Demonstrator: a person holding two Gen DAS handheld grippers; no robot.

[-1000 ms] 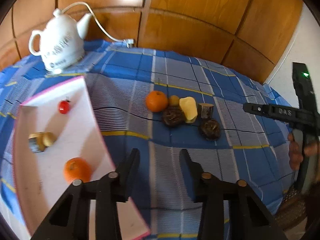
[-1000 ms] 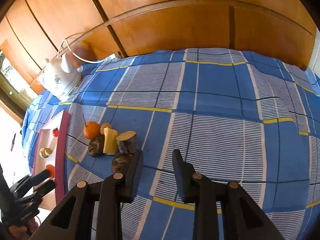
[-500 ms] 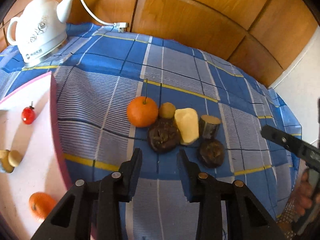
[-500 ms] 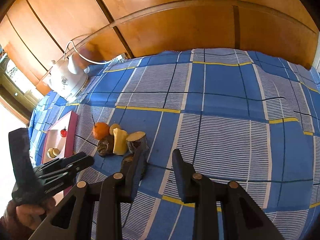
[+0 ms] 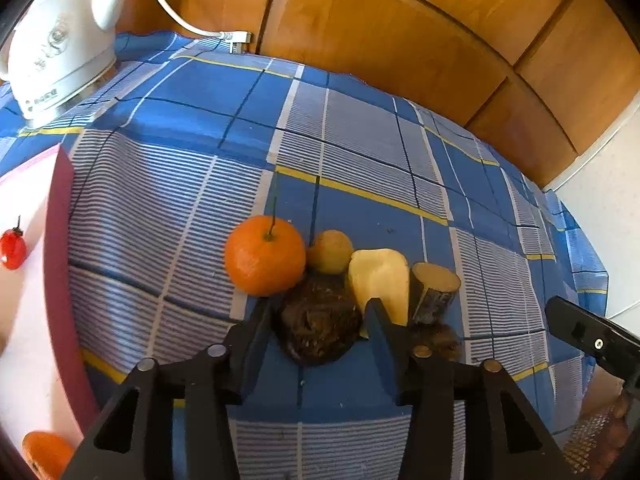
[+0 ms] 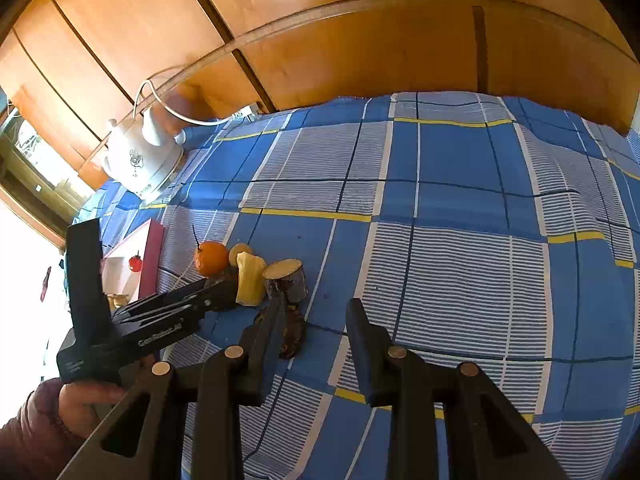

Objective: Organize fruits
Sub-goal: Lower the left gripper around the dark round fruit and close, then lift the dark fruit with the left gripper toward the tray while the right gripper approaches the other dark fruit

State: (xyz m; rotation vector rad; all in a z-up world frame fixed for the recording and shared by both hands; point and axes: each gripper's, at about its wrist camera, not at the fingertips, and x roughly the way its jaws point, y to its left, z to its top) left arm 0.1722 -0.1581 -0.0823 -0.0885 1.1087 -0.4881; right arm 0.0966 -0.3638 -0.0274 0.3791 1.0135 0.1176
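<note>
A cluster of fruit lies on the blue checked cloth: an orange (image 5: pixel 265 255), a small yellow fruit (image 5: pixel 329 251), a pale yellow piece (image 5: pixel 380 280), a cut brown-skinned piece (image 5: pixel 435 289) and two dark wrinkled fruits. My left gripper (image 5: pixel 318 316) is open, its fingers on either side of the nearer dark fruit (image 5: pixel 318 330). The second dark fruit (image 5: pixel 438 340) lies behind its right finger. My right gripper (image 6: pixel 316 312) is open and empty, just right of the cluster, with the left gripper (image 6: pixel 208 292) in its view.
A pink-rimmed white tray (image 5: pixel 58 264) on the left holds a small red fruit (image 5: pixel 12 249) and another orange (image 5: pixel 46 454). A white kettle (image 5: pixel 60 52) with a cord stands at the back left. Wooden panels back the table.
My left gripper has moved forward and right from the tray to the fruit cluster, and its fingers now straddle the dark fruit. My right gripper has stayed about where it was.
</note>
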